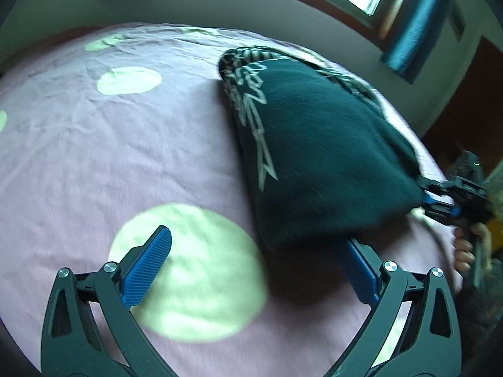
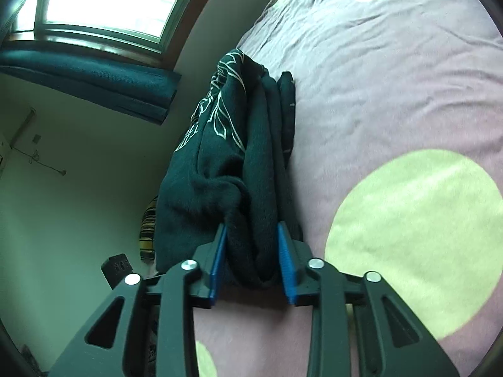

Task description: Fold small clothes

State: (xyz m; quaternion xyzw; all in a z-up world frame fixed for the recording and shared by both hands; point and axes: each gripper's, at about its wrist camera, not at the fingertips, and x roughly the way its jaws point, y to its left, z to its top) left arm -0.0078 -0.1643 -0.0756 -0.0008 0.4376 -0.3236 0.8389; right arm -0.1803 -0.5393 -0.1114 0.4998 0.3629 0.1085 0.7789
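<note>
The dark garment (image 1: 320,144) lies half-folded on the bed (image 1: 94,144), near its far side by the wall, with a pale line print showing along one edge. The right tongs (image 2: 251,251) are clamped on a thick bunch of its cloth at one corner: in the right wrist view the fabric is wadded between both blue pads (image 2: 286,260) and fills the gap. The left tongs (image 1: 254,267) stand spread wide, gripping nothing; one finger (image 1: 147,270) hovers over a pale green dot on the sheet, and the other has its tip hidden under the garment's near edge. The main risk, as I judge it, is that the fold is carried by one corner only. If the right tongs pull across while the left ones have no hold, the layers may slide apart, the near edge may drag along the sheet, and the fold may come out skewed or bunched. The grip itself looks lumpy, so several layers may be pinched unevenly; a release could then drop a twisted wad, not a flat corner. The left finger under the cloth could also snag the hem and lift it if that hand rises. The garment sits close to the bed's edge on the wall side, so a strong pull that way could tip part of it off.
</note>
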